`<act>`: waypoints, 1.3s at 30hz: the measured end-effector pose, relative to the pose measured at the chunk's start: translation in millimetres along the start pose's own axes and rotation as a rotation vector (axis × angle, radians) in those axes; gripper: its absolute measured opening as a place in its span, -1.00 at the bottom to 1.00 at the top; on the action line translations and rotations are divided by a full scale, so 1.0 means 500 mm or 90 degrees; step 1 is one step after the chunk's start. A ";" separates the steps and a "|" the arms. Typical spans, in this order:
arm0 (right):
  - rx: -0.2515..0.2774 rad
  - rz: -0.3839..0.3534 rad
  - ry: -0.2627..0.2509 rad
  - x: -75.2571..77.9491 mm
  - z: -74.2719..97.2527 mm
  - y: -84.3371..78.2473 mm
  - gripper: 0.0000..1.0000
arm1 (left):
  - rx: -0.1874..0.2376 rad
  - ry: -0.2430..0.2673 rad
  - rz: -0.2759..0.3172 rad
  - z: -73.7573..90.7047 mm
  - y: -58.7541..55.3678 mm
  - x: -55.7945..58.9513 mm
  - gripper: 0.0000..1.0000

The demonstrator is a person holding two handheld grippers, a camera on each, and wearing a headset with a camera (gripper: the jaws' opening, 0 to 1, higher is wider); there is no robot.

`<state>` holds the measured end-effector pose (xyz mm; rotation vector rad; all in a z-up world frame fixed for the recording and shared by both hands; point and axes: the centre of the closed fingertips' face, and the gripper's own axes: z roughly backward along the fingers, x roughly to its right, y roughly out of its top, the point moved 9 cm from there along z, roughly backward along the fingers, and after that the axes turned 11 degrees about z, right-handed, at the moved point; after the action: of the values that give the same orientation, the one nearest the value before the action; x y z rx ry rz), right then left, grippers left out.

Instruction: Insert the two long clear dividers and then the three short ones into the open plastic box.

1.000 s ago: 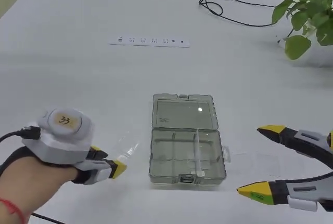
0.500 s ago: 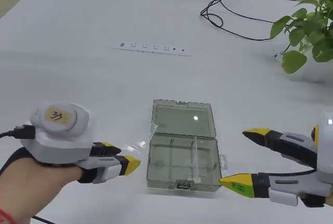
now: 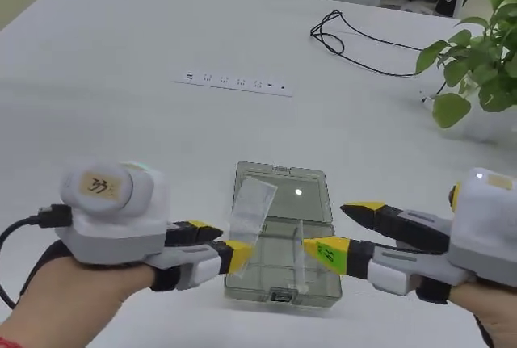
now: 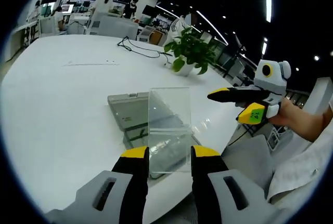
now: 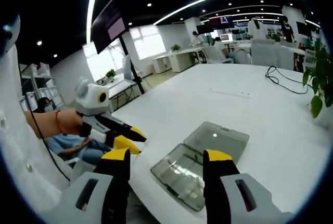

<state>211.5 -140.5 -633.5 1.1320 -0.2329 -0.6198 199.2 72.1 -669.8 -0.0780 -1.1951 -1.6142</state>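
The open clear plastic box [image 3: 275, 279] lies on the white table, lid [image 3: 283, 194] folded back; one clear divider [image 3: 299, 255] stands inside it. My left gripper [image 3: 230, 245] is shut on another clear divider [image 3: 252, 207], held upright over the box's left side. In the left gripper view that divider [image 4: 169, 125] stands between the jaws of the left gripper [image 4: 169, 154], with the box [image 4: 127, 112] behind it. My right gripper [image 3: 343, 228] hovers open at the box's right edge, holding nothing. In the right gripper view, the box [image 5: 203, 161] lies beyond the right gripper [image 5: 167, 157].
A white power strip [image 3: 236, 83] lies farther back on the table. A black cable [image 3: 355, 37] loops at the far right, next to a potted plant [image 3: 472, 57]. The table's near edge runs just below both hands.
The left gripper has lifted a clear divider off the table and carried it right, over the box. The right gripper has moved left up to the box's right side.
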 end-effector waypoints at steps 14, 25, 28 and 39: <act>0.015 -0.095 -0.002 -0.038 -0.042 0.006 -0.43 | 0.014 -0.048 -0.026 -0.022 0.013 0.045 -0.40; 0.010 -0.149 -0.009 -0.047 -0.060 0.003 -0.68 | 0.014 -0.053 -0.054 -0.023 0.016 0.053 -0.40; 0.012 -0.165 -0.009 -0.048 -0.062 0.003 -0.82 | 0.015 -0.051 -0.057 -0.023 0.016 0.053 -0.40; 0.003 -0.206 -0.029 -0.049 -0.068 0.006 -0.87 | 0.025 -0.048 -0.057 -0.028 0.017 0.046 -0.47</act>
<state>208.8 -99.4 -641.8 1.1703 -0.0905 -0.9319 202.7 46.6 -657.8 -0.0618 -1.3034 -1.6778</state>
